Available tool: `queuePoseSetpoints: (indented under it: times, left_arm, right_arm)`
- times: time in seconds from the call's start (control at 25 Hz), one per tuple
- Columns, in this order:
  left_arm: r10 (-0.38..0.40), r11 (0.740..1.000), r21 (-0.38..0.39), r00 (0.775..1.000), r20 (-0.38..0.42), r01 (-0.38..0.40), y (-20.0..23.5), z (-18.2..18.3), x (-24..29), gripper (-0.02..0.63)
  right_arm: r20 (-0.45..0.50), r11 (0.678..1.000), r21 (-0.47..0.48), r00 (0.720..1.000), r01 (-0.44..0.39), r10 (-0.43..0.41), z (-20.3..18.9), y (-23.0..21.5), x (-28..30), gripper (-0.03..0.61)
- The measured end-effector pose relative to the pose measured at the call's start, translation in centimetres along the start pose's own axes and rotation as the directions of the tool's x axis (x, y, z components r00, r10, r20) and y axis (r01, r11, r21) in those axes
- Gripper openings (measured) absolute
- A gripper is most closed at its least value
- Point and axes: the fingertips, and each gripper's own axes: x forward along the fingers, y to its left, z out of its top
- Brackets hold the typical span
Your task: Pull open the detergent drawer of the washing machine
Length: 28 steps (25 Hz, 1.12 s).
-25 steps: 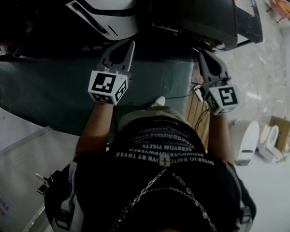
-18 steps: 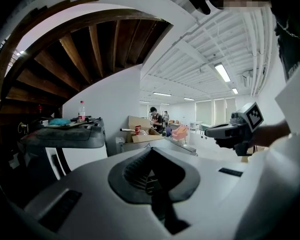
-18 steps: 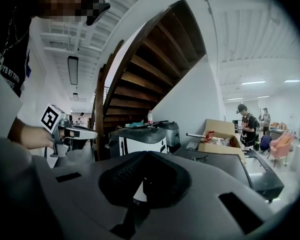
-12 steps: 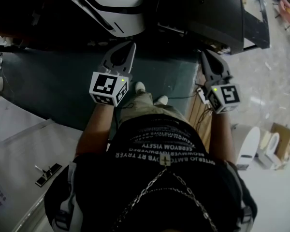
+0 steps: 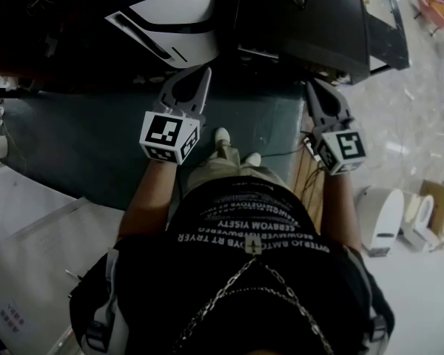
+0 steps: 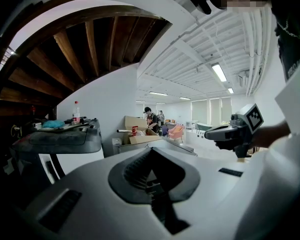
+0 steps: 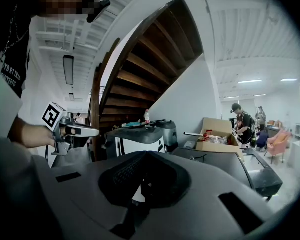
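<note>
The white washing machine (image 5: 174,13) with its dark front stands at the top of the head view, and it also shows in the left gripper view (image 6: 65,144) and the right gripper view (image 7: 140,136). I cannot make out its detergent drawer. My left gripper (image 5: 205,72) is held in the air just short of the machine's lower edge, jaws shut and holding nothing. My right gripper (image 5: 311,86) hangs to the right, below a dark appliance (image 5: 303,21), also shut and holding nothing. Each gripper view shows its own closed jaws, left (image 6: 151,150) and right (image 7: 146,154), and the other gripper out to the side.
A dark green mat (image 5: 81,139) covers the floor under the grippers, and my white shoes (image 5: 222,135) stand on it. A wooden staircase (image 7: 140,59) rises behind the washing machine. Open cardboard boxes (image 7: 215,134) and people (image 7: 242,119) are further back in the room.
I have stepped forward, shoes now under the grippers. Both grippers have edged slightly towards the machines. Both pairs of jaws stay shut.
</note>
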Motion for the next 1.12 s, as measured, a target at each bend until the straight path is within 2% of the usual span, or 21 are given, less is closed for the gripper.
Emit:
queuePoseSetpoints:
  times: [1.12]
  left_arm:
    - [-0.121, 0.993, 0.015, 0.992, 0.021, 0.121, 11.2, 0.9, 6.6, 0.003]
  right_arm:
    - [-0.019, 0.991, 0.011, 0.991, 0.133, -0.133, 2.0, -0.9, 11.1, 0.003]
